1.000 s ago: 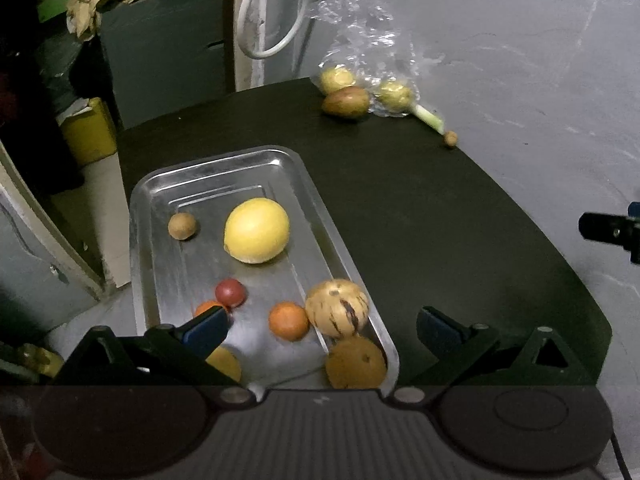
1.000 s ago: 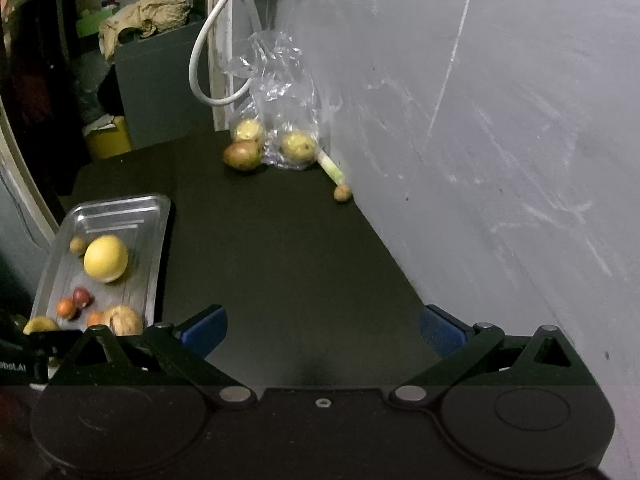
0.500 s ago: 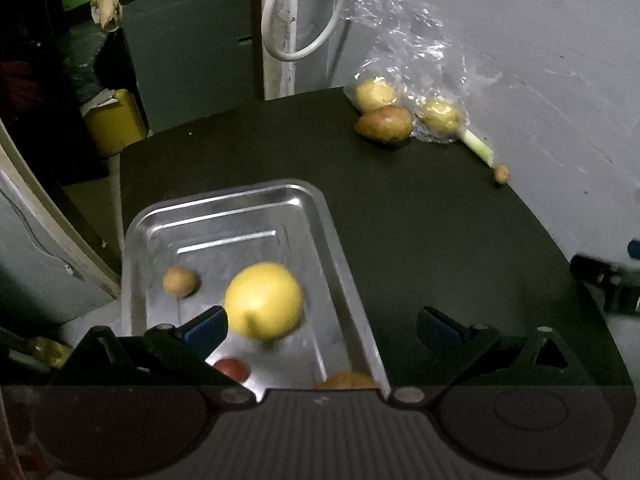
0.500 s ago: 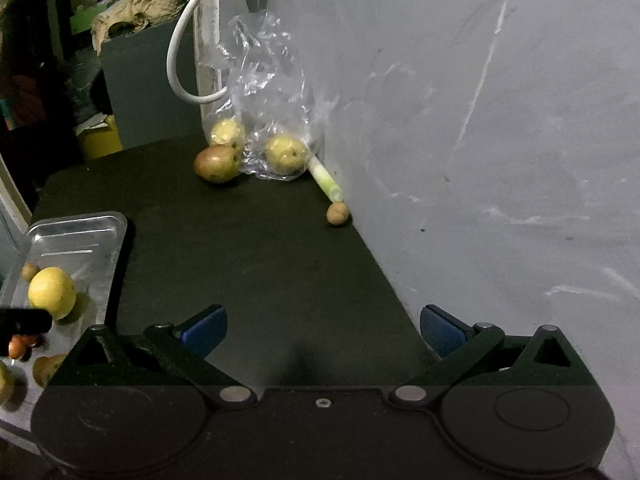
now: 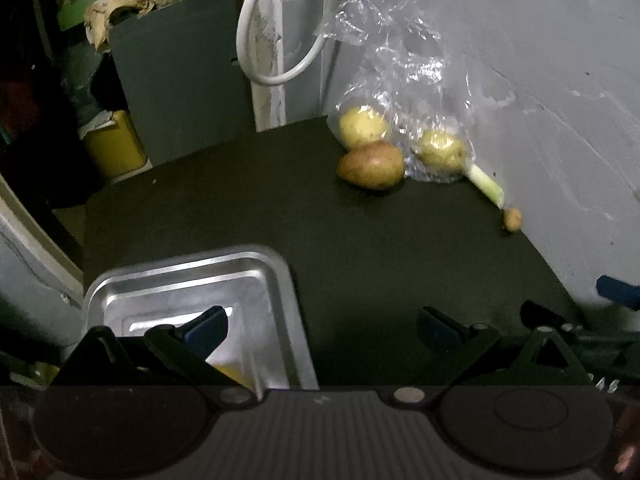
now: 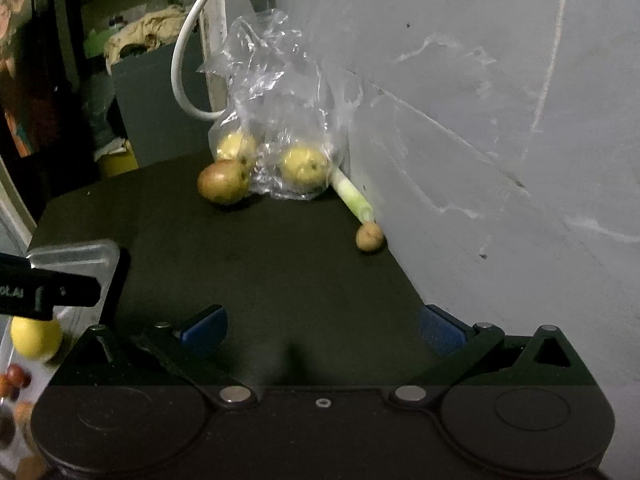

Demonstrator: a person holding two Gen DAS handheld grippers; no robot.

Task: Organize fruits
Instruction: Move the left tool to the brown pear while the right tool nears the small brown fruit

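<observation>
A brown-green mango [image 5: 370, 164] [image 6: 224, 181] lies on the black table at the far side, outside a clear plastic bag [image 5: 400, 80] [image 6: 276, 120] that holds two yellow fruits [image 5: 363, 126] [image 6: 303, 166]. A small brown fruit [image 5: 512, 219] [image 6: 369, 237] sits by the wall, at the end of a green stalk [image 6: 352, 196]. The metal tray [image 5: 200, 280] [image 6: 72, 254] is at the near left; a yellow lemon [image 6: 35, 338] and small red fruits [image 6: 16, 376] lie in it. My left gripper [image 5: 320, 330] is open over the tray's far corner. My right gripper [image 6: 320, 326] is open above bare table.
A grey wall [image 6: 480, 120] borders the table on the right. A white cable loop [image 5: 276, 40] hangs by the far corner post. A grey box [image 5: 176, 72] and a yellow container [image 5: 116, 144] stand beyond the table's far edge.
Both grippers have moved forward toward the bag and mango, which look larger now. The tray has slid toward the lower left of both views, its fruits mostly out of the left view.
</observation>
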